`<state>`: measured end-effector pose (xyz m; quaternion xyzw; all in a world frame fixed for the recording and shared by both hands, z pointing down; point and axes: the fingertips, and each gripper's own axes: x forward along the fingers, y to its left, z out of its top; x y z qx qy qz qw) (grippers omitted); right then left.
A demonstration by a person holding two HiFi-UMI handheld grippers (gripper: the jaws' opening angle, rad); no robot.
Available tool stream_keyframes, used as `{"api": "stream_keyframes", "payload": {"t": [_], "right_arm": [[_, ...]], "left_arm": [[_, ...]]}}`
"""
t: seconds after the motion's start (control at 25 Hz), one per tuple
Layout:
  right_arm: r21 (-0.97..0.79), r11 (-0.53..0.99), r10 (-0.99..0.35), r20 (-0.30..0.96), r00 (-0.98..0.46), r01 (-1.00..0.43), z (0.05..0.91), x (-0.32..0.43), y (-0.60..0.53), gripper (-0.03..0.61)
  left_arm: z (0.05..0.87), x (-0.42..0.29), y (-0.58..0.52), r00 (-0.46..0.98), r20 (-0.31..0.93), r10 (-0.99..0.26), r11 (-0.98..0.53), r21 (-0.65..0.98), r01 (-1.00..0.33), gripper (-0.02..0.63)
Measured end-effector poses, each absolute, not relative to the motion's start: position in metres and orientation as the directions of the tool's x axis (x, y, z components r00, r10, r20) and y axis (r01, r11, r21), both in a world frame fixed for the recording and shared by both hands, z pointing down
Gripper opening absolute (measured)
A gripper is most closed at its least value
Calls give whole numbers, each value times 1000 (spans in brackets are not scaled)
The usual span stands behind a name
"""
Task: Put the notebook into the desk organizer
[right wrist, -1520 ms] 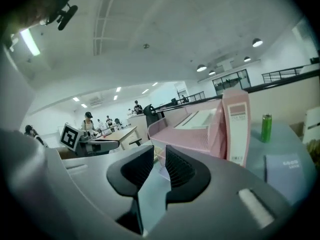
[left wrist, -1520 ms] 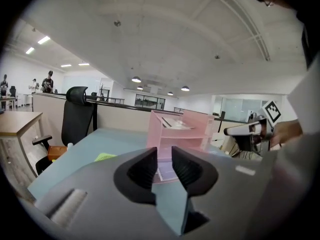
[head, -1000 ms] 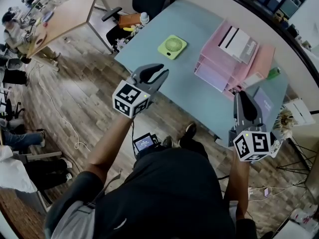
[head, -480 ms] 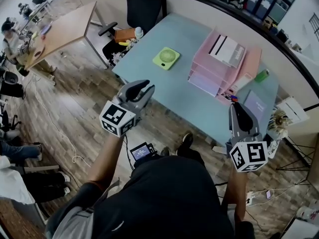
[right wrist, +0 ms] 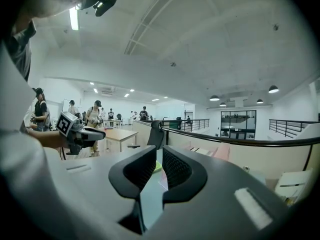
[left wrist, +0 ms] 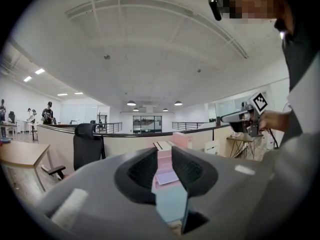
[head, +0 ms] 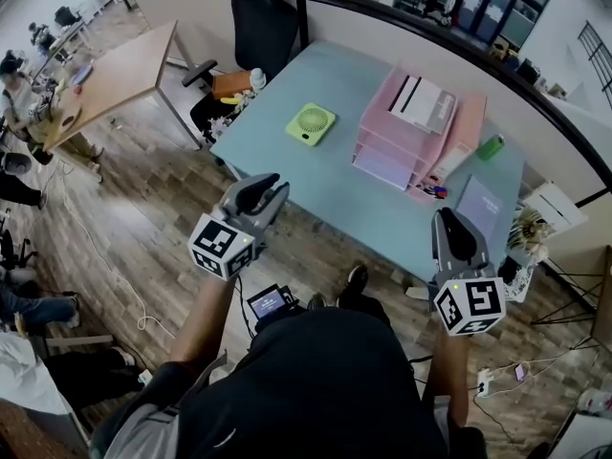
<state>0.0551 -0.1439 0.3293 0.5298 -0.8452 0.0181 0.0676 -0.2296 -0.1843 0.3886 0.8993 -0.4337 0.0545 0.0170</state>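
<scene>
A lilac notebook (head: 481, 203) lies flat on the blue-green table (head: 325, 175), near its right end. The pink desk organizer (head: 397, 137) stands left of it, with a white booklet (head: 422, 102) on top. Both grippers hang in front of the table's near edge, above the wooden floor. My left gripper (head: 269, 184) has its jaws slightly apart, nothing between them. My right gripper (head: 451, 217) is shut and empty, just short of the notebook's end of the table. In the left gripper view the organizer (left wrist: 182, 140) shows beyond the left gripper (left wrist: 164, 156). The right gripper (right wrist: 159, 159) points along the table.
A green fan (head: 311, 122) lies on the table left of the organizer. A green bottle (head: 491, 146) and some pens (head: 435, 191) sit by its right side. A black office chair (head: 263, 17) and a wooden table (head: 120, 55) stand beyond. A small device (head: 271, 301) lies on the floor.
Both grippers have drawn back from the table toward the person, and the table now sits farther off in the head view. Neither gripper's jaws have visibly changed.
</scene>
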Motion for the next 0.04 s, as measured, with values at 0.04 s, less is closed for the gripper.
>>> {"api": "stream_keyframes", "payload": {"t": [0.04], "right_arm": [[40,437,-893,137,-428,-899,330,54,-143,41]], "left_arm": [[390,-231,-183,619,115,-777,-624,-17,-781,152]]}}
